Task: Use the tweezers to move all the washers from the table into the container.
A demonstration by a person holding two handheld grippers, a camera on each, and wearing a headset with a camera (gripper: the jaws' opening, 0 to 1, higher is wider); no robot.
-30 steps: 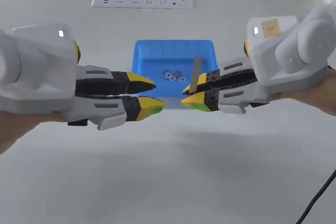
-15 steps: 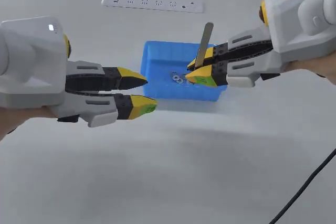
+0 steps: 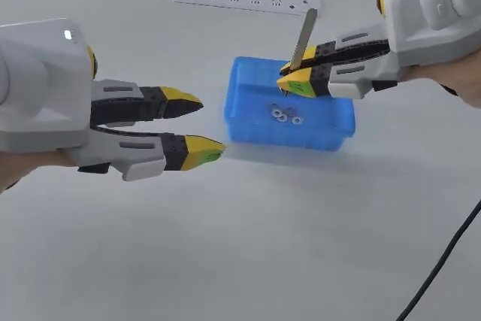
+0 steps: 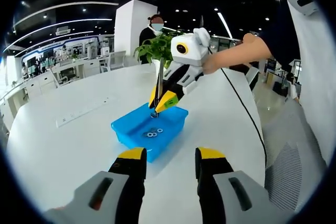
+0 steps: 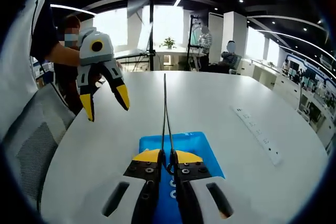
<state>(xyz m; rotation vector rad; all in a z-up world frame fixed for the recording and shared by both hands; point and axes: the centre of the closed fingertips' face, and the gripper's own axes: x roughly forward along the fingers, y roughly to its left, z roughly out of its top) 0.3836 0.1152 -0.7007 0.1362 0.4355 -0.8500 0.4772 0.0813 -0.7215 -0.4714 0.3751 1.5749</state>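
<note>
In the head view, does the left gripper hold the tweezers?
No, the left gripper has its jaws open and empty, while the tweezers are clamped in the right gripper above the container.

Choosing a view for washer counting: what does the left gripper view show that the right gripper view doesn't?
Left gripper view: washers lying clear in the blue container, and the right gripper from outside, shut on the tweezers. Right gripper view: the left gripper, open, above the table. Both: container, tweezers, power strip, table.
</note>
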